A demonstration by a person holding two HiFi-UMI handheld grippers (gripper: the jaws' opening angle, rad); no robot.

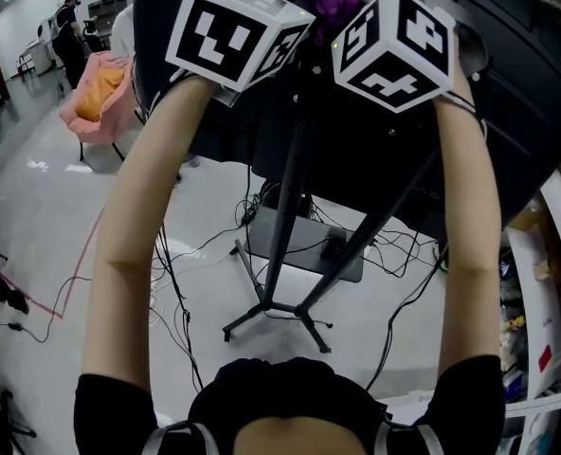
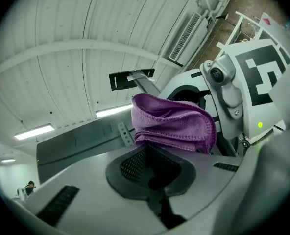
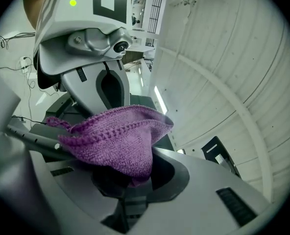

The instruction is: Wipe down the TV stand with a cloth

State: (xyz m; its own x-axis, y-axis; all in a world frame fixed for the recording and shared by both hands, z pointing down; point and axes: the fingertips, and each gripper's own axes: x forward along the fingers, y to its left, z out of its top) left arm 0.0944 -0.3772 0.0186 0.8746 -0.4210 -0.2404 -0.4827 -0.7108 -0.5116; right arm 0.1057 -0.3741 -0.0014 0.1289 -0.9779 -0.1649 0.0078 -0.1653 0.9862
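The purple cloth [image 3: 115,141] is being held bunched and folded, high above the base of the black TV stand [image 1: 282,245].

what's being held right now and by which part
The purple cloth, its bunched lower tip pinched in the right gripper. Whether the left gripper also grips it cannot be told.

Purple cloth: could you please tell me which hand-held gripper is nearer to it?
Right. The right hand-held gripper has the purple cloth hanging into its jaws; the left hand-held gripper faces it, with the cloth just beyond its tips.
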